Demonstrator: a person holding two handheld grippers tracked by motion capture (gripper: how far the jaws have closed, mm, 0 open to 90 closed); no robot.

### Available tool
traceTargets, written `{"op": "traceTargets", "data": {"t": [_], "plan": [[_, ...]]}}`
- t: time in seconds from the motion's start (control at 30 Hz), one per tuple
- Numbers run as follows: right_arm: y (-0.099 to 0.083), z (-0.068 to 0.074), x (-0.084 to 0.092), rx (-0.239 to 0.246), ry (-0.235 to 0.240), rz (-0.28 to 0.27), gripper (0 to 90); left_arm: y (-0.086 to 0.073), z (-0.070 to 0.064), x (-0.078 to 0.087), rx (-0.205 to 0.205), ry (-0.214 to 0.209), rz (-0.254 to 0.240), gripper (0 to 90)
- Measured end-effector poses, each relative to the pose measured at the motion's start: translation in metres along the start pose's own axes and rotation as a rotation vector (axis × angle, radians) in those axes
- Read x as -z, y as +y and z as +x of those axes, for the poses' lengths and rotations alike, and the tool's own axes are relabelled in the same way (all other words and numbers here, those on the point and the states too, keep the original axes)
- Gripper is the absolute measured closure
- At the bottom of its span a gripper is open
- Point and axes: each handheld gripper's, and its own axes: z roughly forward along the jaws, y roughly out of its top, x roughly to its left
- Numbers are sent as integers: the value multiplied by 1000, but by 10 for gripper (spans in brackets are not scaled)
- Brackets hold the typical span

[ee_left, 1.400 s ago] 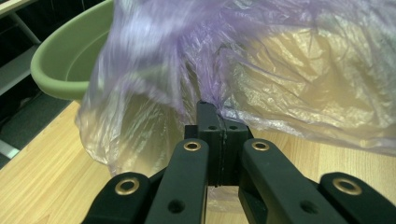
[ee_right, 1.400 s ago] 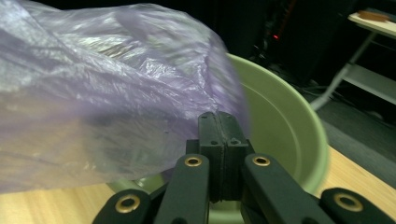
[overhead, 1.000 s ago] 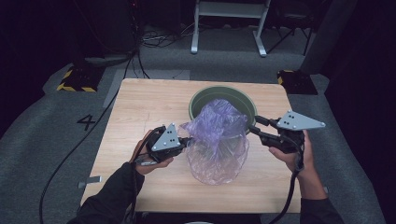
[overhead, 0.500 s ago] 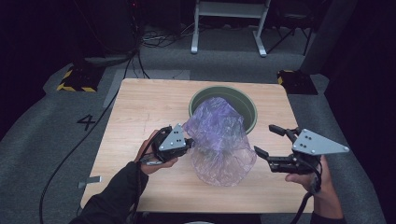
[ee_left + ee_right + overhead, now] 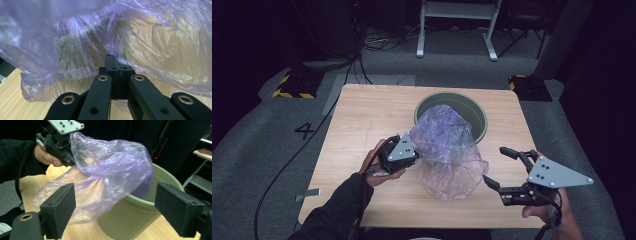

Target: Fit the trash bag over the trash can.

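Left hand-held gripper (image 5: 411, 151) clamped on purple bag (image 5: 447, 150) edge - keeps it hanging over green bin (image 5: 479, 117) on bench (image 5: 362, 120). Right hand-held gripper (image 5: 504, 170) jaws just opened wide, empty - probably regrasping.

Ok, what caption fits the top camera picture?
Left gripper pinches a crinkly purple plastic bag by a green bucket; right gripper open.

Left gripper (image 5: 412, 150) points to 3 o'clock, jaws clamped; right gripper (image 5: 499, 167), at 5 o'clock, has just been opening, nothing between.
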Motion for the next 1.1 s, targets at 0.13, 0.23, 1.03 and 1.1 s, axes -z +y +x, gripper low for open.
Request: {"op": "traceTargets", "data": {"t": [0.13, 0.23, 1.03, 1.1], "plan": [[-2, 9, -12, 48, -41, 37, 193, 0, 1, -1, -4, -2, -3, 898], [-5, 8, -26, 43, -92, 66, 343, -2, 0, 0, 3, -2, -6, 898], [-42, -68, -71, -165, -234, 104, 900, -34, 3, 14, 80, -20, -45, 386], [-42, -67, -70, -165, -233, 89, 900, -35, -2, 25, 91, -19, -90, 301]]}}
